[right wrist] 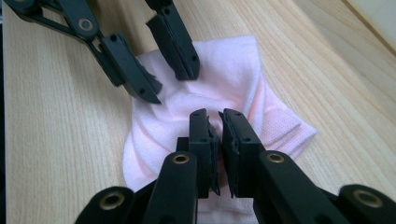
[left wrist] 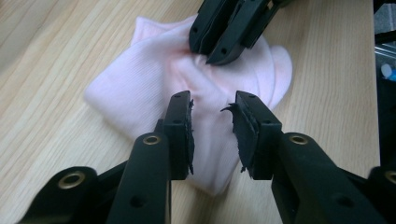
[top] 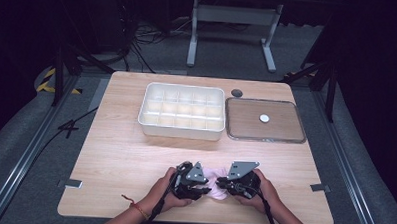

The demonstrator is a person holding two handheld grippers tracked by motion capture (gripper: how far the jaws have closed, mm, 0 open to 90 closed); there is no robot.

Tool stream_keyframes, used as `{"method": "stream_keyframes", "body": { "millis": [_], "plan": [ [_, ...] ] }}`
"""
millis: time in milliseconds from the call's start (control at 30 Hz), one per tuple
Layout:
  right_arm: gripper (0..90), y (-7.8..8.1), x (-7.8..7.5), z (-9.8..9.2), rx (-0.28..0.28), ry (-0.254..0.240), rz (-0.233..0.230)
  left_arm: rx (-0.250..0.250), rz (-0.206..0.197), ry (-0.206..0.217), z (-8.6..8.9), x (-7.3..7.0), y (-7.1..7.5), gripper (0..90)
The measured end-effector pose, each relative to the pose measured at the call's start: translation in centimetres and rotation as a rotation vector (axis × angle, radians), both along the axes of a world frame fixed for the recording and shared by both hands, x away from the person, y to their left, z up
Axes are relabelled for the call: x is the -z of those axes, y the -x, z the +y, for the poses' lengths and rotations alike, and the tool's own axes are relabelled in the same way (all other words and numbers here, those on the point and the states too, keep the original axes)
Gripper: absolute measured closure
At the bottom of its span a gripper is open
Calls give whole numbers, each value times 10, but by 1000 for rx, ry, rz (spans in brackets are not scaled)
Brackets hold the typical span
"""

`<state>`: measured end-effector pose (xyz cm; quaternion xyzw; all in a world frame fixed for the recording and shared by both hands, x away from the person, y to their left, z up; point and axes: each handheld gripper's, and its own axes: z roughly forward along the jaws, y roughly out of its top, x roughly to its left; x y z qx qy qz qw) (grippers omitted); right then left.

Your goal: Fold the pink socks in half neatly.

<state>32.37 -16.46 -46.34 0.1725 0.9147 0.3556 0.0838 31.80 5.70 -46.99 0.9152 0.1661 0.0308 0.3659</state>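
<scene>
halfway through folding this pink cloth [top: 215, 184] at the tabletop's [top: 125, 154] near edge: right fingers [right wrist: 215, 122] clenched on a pinch of it, left fingers [left wrist: 212, 109] released above it, tidying still left.

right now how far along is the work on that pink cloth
Done: the pink cloth lies bunched in folds on the table. In hand: the right gripper pinches a fold of it; the left gripper stands open over it. Left: the compartment tray looks empty.

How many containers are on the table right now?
2: a white divided box at the far middle, and a shallow tray beside it to the right.
</scene>
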Motion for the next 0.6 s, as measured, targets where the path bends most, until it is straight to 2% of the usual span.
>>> {"method": "stream_keyframes", "body": {
  "millis": [133,200,233,300,333,400,467,600],
  "plan": [
    [833,0,2,0,8,-9,13,-35,-1,-2,12,-2,2,617],
    [833,0,2,0,4,-5,8,-84,6,-1,19,-4,3,533],
    [834,0,2,1,7,-3,6,-91,6,-6,23,-5,2,502],
    [835,0,2,1,6,-3,3,-135,32,41,31,-4,2,476],
    [835,0,2,1,6,0,-3,-155,52,51,34,-3,1,462],
    [835,0,2,2,6,-4,4,-179,84,65,36,0,-1,428],
    [835,0,3,3,13,-5,-3,-183,97,82,34,2,-3,425],
    [834,0,3,3,7,-1,-11,-200,99,82,30,4,-5,418]
  ]
}}
